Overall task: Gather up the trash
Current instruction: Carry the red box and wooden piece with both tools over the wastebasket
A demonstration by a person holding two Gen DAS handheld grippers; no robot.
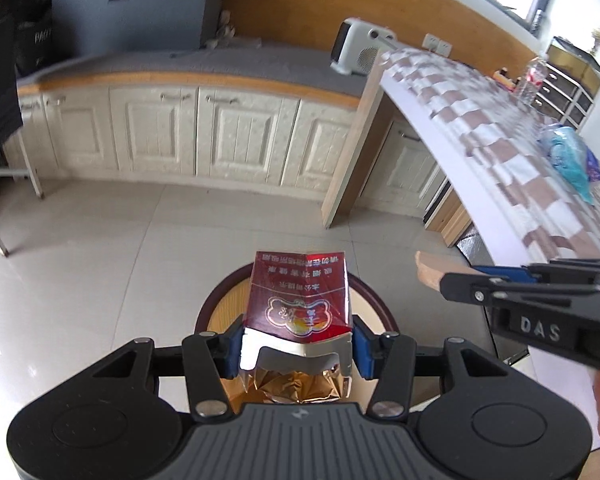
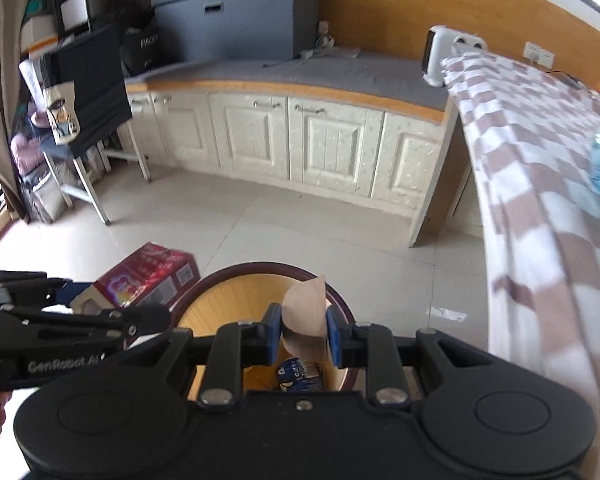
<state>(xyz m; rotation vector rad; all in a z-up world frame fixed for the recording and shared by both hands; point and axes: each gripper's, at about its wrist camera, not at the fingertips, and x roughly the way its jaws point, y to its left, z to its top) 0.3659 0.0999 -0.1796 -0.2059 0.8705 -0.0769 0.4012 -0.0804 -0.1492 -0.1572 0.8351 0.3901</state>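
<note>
Wastebasket (image 2: 236, 280) stands on pale tiled floor (image 2: 300, 220).

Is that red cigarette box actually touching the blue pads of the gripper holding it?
Touching. The left wrist view shows the red cigarette box pinched between the left gripper's blue pads, no gap on either side.

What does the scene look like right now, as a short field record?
left gripper: shut on red packet
right gripper: shut on brown paper
bin: on floor, open, below both grippers
bin contents: one blue item visible
table: checked cloth, at right
</note>
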